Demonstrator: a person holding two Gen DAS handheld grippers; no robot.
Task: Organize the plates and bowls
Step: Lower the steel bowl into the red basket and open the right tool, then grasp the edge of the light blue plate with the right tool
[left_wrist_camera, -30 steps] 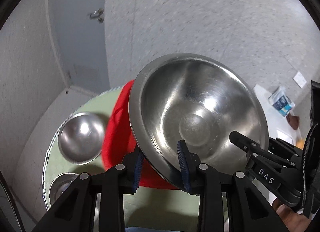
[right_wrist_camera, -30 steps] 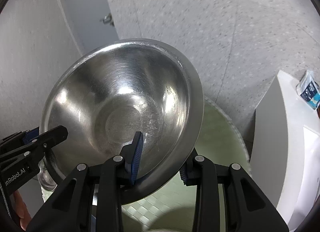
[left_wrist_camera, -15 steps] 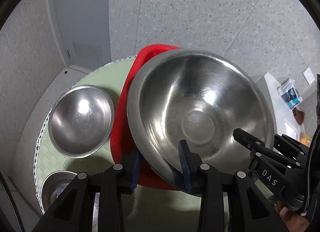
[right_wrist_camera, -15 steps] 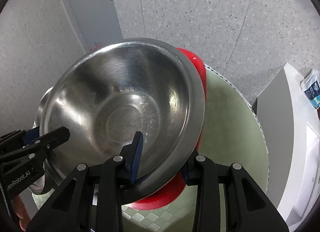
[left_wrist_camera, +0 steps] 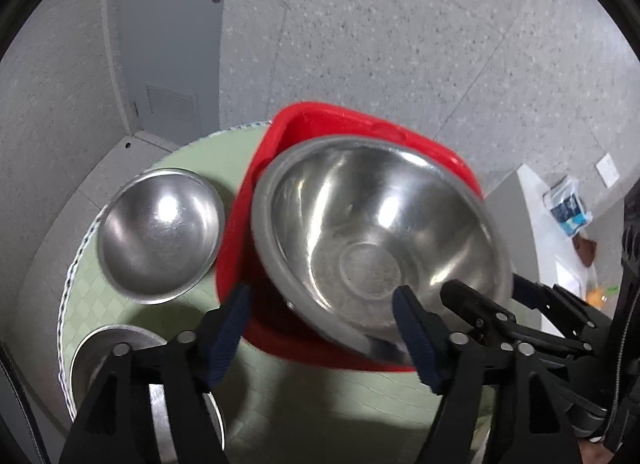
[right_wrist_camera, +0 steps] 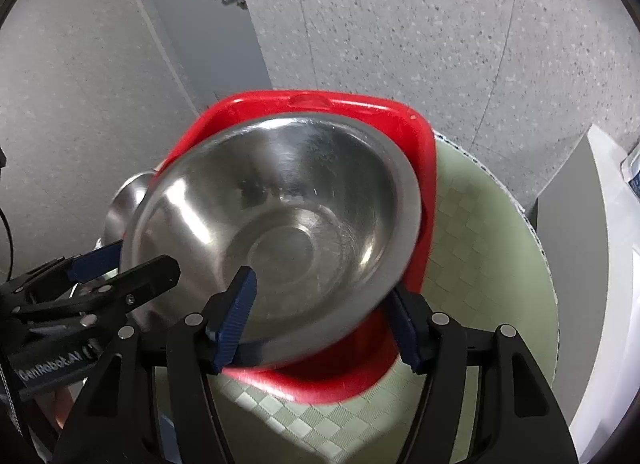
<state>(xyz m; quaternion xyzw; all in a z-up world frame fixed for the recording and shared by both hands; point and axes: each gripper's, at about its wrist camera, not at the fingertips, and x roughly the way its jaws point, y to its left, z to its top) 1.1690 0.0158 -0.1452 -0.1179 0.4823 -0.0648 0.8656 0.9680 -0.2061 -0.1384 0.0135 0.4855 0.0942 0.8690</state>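
Note:
A large steel bowl (left_wrist_camera: 372,240) sits tilted in a red tub (left_wrist_camera: 360,128) on a round green table (left_wrist_camera: 320,404). It also shows in the right wrist view (right_wrist_camera: 280,224), in the red tub (right_wrist_camera: 320,104). My left gripper (left_wrist_camera: 324,328) is open, its fingers spread either side of the bowl's near rim. My right gripper (right_wrist_camera: 324,312) is open too, one finger (right_wrist_camera: 236,304) inside the bowl, the other outside. Neither pinches the rim.
A second steel bowl (left_wrist_camera: 160,232) stands left of the tub, and a third one (left_wrist_camera: 120,348) lies at the table's near left edge. A white counter (right_wrist_camera: 608,264) with small items stands at the right. A grey door (left_wrist_camera: 168,44) is behind.
Both grippers came down with the large bowl over the red tub, then opened and let go of its rim. The bowl now lies in the tub.

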